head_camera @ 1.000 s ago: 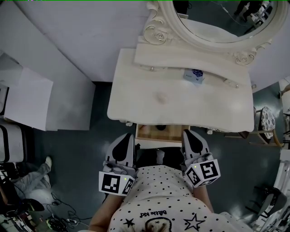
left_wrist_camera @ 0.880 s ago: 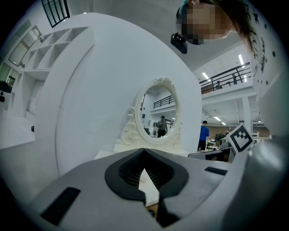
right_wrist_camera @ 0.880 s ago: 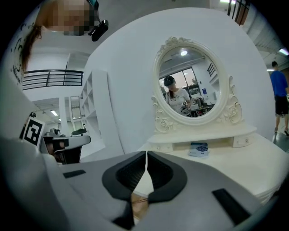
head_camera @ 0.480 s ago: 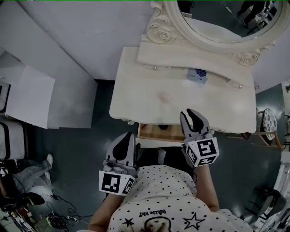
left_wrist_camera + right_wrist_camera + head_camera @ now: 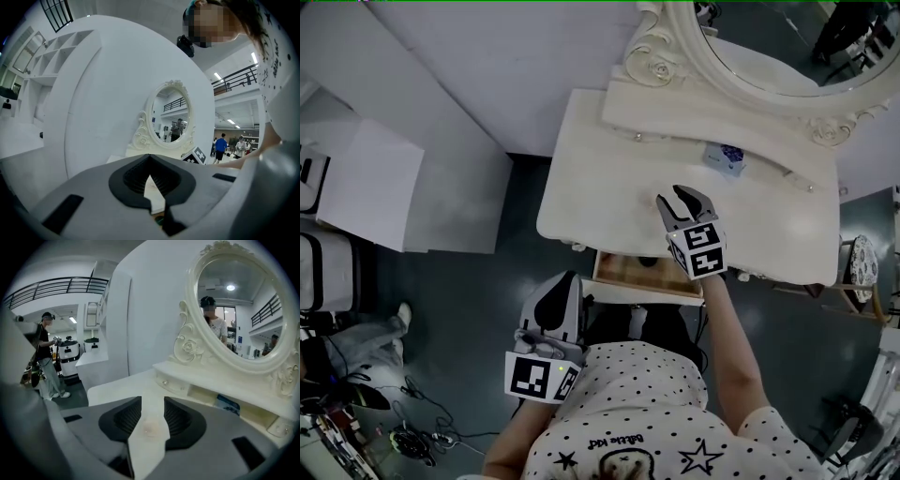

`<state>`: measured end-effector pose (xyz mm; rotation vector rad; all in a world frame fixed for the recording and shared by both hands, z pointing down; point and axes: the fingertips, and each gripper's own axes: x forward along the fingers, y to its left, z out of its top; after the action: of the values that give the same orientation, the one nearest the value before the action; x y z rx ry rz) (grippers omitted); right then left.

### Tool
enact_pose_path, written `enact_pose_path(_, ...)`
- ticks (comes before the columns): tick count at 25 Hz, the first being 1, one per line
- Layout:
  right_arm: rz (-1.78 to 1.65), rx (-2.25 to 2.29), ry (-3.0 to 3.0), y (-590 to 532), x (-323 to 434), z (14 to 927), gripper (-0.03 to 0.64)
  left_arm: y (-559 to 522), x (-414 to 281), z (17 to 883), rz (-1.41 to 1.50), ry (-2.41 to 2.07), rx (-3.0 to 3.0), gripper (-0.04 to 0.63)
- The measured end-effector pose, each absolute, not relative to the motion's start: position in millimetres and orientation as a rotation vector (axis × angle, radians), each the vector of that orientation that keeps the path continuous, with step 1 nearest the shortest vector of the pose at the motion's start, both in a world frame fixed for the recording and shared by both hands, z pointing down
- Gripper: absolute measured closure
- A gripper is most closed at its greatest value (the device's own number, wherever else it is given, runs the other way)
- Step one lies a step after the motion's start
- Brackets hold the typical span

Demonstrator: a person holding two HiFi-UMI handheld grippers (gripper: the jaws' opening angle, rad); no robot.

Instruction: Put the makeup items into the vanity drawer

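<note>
Right gripper (image 5: 682,201), empty jaws just opening, hangs over a pale pink item (image 5: 150,428); left gripper (image 5: 563,284) closed. Best to straddle it squarely before squeezing.

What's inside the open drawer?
In the drawer, a wooden bottom and one small dark thing show. The vanity top hides the back; the right hand-held gripper, its empty jaws just opened wider, covers the right end.

Large studio hall, staged vanity (image 5: 600,187) at twelve o'clock, mezzanine railing (image 5: 56,284) at ten o'clock, floor cables (image 5: 417,439) at seven o'clock.
</note>
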<state>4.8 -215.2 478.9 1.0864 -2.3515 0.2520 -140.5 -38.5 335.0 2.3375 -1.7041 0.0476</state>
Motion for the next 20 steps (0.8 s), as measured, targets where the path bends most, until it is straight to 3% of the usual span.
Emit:
enact_pose_path(11,0.410,0.955,-2.181,-221,-2,565,0.445,-36,-150,337,0.041,-1.742,2.302,0.586)
enact_pose_path(20,0.442,0.983,-2.177,-214,1,562,0.486,-41,-130,341,0.066,-1.647,2.386,0.586)
